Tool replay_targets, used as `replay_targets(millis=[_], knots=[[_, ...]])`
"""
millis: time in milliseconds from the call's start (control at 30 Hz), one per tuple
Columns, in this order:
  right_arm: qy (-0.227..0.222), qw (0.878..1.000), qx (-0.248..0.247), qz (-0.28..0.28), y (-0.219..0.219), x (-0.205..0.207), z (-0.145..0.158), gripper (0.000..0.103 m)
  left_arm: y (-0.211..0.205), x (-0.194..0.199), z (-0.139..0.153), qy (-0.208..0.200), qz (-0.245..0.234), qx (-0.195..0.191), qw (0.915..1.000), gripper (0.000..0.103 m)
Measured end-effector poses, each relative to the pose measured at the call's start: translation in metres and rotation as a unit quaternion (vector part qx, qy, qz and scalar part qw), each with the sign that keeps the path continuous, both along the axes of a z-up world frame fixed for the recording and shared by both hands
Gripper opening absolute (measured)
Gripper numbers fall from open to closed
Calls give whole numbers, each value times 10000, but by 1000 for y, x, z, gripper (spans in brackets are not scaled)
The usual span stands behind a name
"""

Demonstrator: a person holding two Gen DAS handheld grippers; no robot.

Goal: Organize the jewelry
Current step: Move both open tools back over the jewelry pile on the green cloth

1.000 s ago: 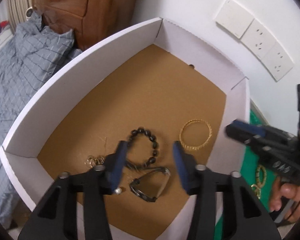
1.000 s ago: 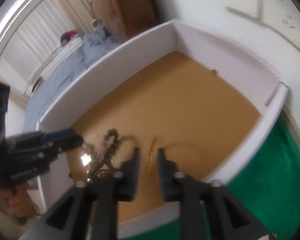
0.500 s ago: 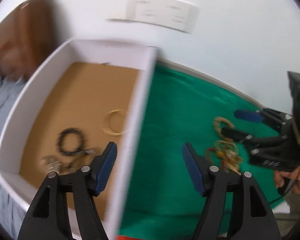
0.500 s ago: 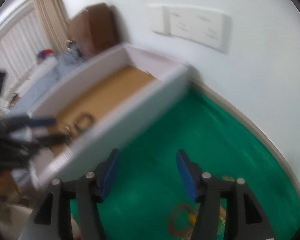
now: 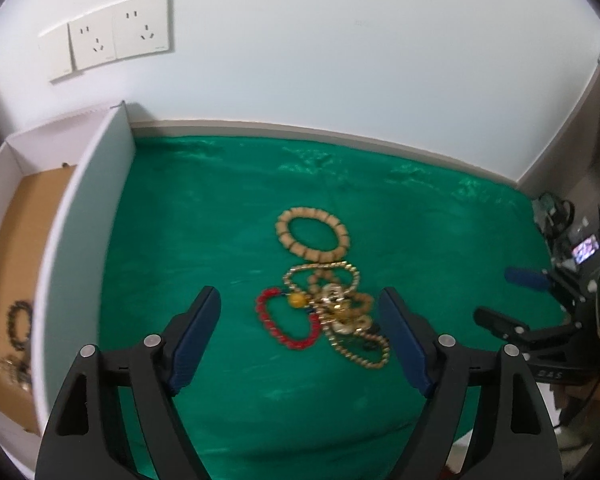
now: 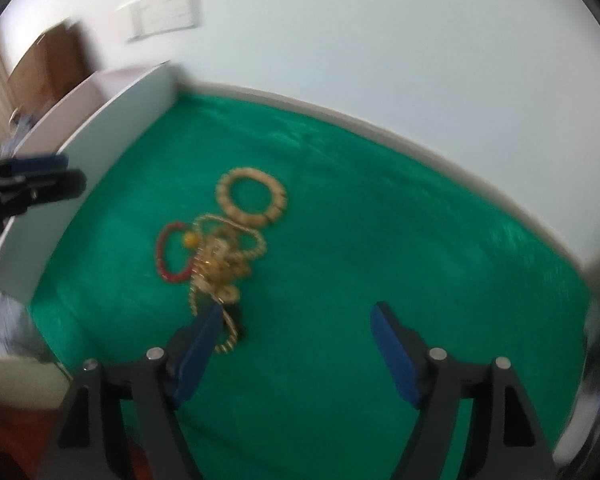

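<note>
Green cloth [image 5: 220, 240] w/ red bracelet [image 5: 284, 322], tan bracelet [image 5: 312, 234].

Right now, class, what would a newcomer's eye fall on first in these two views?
The tangle of gold chains and the red bead bracelet piled mid-way across the bright green cloth. A tan bead bracelet lies just beyond it, and a white box stands at the cloth's left edge.

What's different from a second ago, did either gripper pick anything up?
Both grippers swung out of the white box to the jewelry pile on the green cloth. The right gripper, jaws nearly shut then, is now open. The left gripper stays open; both are empty. The black bead bracelet remains in the box.
</note>
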State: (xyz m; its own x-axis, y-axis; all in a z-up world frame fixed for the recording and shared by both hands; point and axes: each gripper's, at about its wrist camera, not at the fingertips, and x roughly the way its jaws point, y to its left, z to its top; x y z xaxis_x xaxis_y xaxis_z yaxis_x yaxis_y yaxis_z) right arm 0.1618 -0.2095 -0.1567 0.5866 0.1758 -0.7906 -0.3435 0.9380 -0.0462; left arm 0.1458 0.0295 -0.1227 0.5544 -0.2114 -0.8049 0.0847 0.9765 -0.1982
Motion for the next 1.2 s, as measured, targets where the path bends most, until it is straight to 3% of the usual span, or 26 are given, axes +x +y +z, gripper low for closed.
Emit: replay_targets(millis=[100,200,300,467,633,1200], knots=[[-120,9998,50,-169,-16,-10,6,80,-11,-1,3,-197,-121,62,9997,83],[-443,9987,-24,-238,-31,-26,18,80,-17,-4,9,-424,-186,378,9982,88],[-531,9982,78,-261,-44,-36,19,89,-16,-5,8,-482,-229,504,9973,91],[92,9992,369,-158,-44,-42,-12,89,-9,-6,-11,6,-283,572,9980,92],[420,9987,254,-155,-28,-41,-25,89,-3,-12,-27,510,-284,583,9966,97],[437,9970,601,197,-5,-35,-25,89,6,-35,-19,513,-348,655,9959,97]])
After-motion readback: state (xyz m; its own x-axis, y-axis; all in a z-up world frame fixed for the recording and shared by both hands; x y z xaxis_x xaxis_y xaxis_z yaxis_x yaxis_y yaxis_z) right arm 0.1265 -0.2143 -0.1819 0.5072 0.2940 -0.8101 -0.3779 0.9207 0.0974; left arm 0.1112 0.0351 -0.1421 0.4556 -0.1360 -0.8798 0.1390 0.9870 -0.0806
